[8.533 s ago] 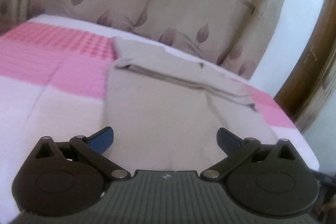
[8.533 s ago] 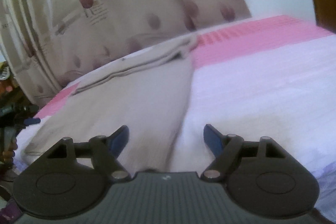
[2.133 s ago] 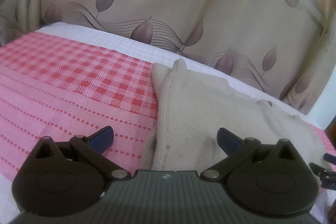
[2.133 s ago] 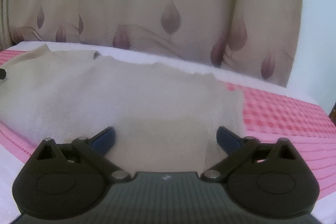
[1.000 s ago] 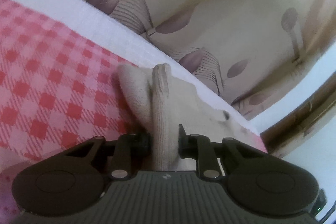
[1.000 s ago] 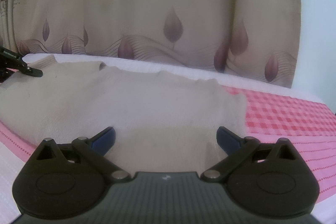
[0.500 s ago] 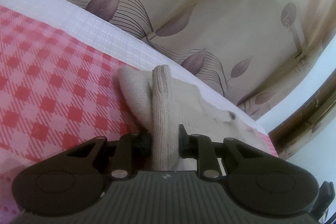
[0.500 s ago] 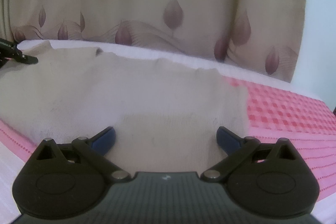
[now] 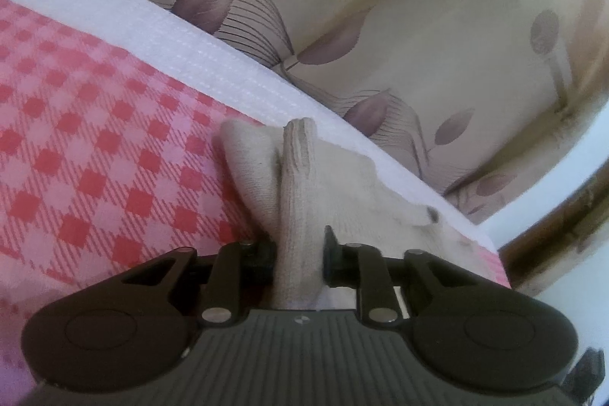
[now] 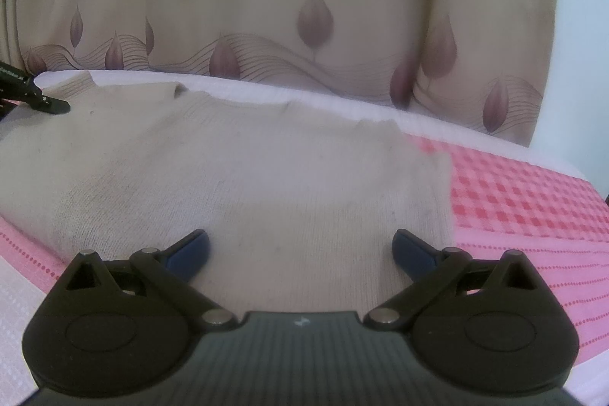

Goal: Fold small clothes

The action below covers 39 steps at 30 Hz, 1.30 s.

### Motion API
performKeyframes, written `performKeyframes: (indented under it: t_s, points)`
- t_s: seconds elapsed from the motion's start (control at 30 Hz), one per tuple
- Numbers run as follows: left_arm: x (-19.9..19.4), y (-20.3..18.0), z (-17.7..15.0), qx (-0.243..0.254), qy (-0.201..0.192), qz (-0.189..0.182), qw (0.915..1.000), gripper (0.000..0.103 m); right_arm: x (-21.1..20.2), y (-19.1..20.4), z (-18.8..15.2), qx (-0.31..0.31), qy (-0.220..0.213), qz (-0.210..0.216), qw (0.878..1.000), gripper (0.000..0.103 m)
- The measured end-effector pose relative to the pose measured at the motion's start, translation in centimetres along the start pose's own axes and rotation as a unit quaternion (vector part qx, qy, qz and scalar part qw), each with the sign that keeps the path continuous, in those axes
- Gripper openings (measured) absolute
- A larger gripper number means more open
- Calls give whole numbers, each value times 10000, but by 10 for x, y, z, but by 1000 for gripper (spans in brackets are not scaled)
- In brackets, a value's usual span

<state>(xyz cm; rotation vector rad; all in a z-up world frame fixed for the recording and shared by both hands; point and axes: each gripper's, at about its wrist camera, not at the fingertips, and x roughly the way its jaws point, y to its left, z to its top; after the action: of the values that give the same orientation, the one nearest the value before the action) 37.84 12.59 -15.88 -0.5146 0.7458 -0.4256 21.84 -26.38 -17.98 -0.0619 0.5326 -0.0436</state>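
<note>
Leaf-print curtain (image 10: 304, 6) behind, checked sheet (image 9: 83, 177) beneath: beige garment (image 10: 236, 177) spread flat near curtain for folding, left gripper (image 9: 298, 253) closing tighter on pinched corner, ready to lift; right gripper (image 10: 300, 246) agape over opposite edge, unclamped.

Left gripper (image 9: 298, 250) has pinched the beige garment (image 9: 300, 200).

My left wrist view sits low and close over the red-and-white checked bedspread (image 9: 95, 147), facing the leaf-printed beige curtain (image 9: 380, 6). My right wrist view faces that curtain too; both share the beige knitted garment (image 10: 247, 170).
</note>
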Motion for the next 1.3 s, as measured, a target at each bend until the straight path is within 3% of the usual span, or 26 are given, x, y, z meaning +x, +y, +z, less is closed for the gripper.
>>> performKeyframes:
  t_s: [0.13, 0.27, 0.7, 0.83, 1.3]
  points:
    - [1, -21, 1, -15, 13, 539, 9985, 18, -1, -1, 0, 5, -15, 9, 10000, 103]
    - [-4, -33, 2, -496, -134, 757, 9958, 18, -2, -1, 0, 21, -49, 10, 10000, 103]
    - [-4, -99, -15, -1465, -493, 551, 9864, 18, -6, -1, 0, 68, -134, 2, 9999, 103]
    - [8, -121, -23, -1530, -515, 569, 9852, 18, -7, 0, 1, 73, -132, -4, 9999, 103]
    - [29, -149, -52, -2163, -515, 416, 9741, 17, -11, -1, 0, 120, -213, 3, 9997, 103]
